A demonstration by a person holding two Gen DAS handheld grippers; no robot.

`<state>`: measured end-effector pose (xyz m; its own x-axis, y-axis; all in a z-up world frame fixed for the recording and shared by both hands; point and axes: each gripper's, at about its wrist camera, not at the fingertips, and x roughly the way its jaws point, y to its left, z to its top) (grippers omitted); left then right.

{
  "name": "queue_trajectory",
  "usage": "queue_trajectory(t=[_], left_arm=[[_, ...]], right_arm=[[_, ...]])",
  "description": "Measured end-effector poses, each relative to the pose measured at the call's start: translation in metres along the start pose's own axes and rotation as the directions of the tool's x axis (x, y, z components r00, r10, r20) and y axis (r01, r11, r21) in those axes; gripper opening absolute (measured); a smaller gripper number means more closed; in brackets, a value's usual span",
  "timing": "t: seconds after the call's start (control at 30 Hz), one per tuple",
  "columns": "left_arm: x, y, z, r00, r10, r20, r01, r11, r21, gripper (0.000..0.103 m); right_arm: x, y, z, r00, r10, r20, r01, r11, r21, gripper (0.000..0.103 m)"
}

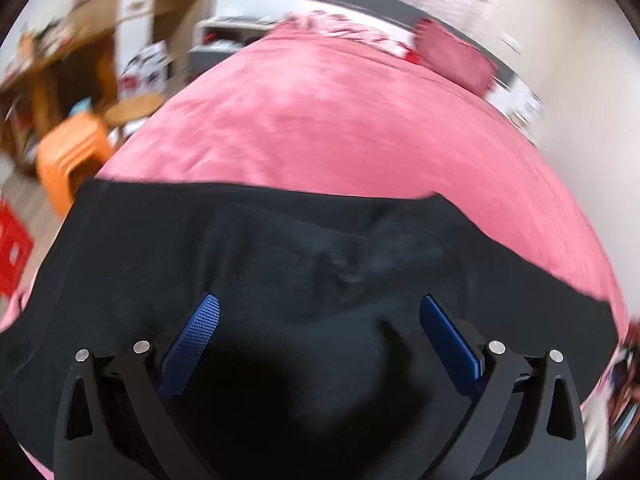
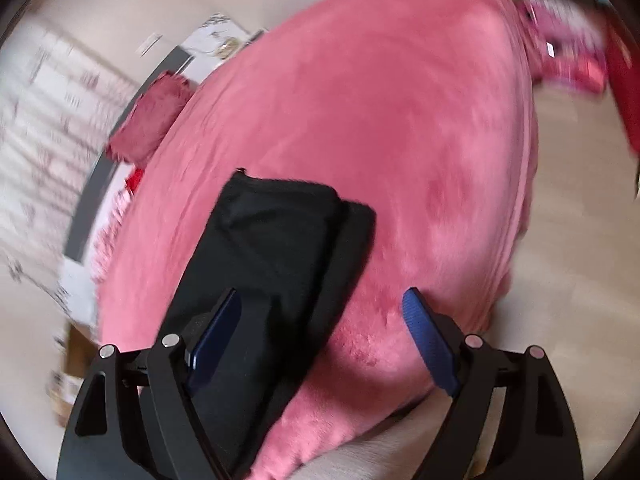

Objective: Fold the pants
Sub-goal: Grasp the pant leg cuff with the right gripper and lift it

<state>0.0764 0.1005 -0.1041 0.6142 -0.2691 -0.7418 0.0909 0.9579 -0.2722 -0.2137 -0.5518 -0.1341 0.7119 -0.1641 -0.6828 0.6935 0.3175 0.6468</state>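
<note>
**Desk:** What does the right wrist view show?

**Photographer:** Black pants (image 2: 276,264) lie folded into a compact oblong on a pink plush bedspread (image 2: 400,120), running from 7 o'clock up toward 11 o'clock of the frame. 2 layers show at the far end, the upper one stopping short of the lower. The right gripper (image 2: 320,312) hangs above with jaws spread wide and nothing between the pads; 1 finger overlaps the cloth at 8 o'clock, though contact cannot be told through the blur.

**Desk:** And the left?

**Photographer:** The left gripper (image 1: 320,312) is also wide apart and empty, poised over the dark fabric (image 1: 280,248), which fills the lower half of its view, from 9 o'clock across to 3 o'clock. A soft ridge sits in the cloth just ahead of the fingers.

**Desk:** How far along?

**Photographer:** Judging by the layered stack, at least 1 fold is made and both tools are free of the garment. Left to do, by my reading: perhaps another fold, smoothing that ridge and squaring the stepped edge.

**Desk:** Surroundings?

**Photographer:** An orange stool (image 1: 72,152) at 9 o'clock, beside the bed.
</note>
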Motion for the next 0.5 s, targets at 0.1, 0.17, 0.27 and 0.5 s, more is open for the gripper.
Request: queue_trajectory(t=[0.1,0.17,0.27,0.5], left_arm=[[-0.001,0.009,-0.002,1.000,0.023,-0.011,-0.023,1.000,-0.019,0.099],[-0.004,0.007,-0.003,0.999,0.046,-0.004,-0.046,0.999,0.006,0.099],[0.000,0.010,-0.002,0.993,0.118,-0.005,-0.118,0.993,0.024,0.099],[-0.002,0.035,0.000,0.995,0.105,-0.002,-0.104,0.992,-0.075,0.099]], right_arm=[[0.005,-0.008,0.004,0.999,0.044,0.014,-0.045,0.997,0.061,0.080],[0.005,-0.010,0.007,0.998,0.054,0.031,-0.056,0.996,0.070,0.080],[0.004,-0.007,0.013,0.997,0.062,0.037,-0.064,0.996,0.062,0.069],[0.017,0.003,0.019,0.996,0.084,-0.001,-0.084,0.994,0.063,0.062]])
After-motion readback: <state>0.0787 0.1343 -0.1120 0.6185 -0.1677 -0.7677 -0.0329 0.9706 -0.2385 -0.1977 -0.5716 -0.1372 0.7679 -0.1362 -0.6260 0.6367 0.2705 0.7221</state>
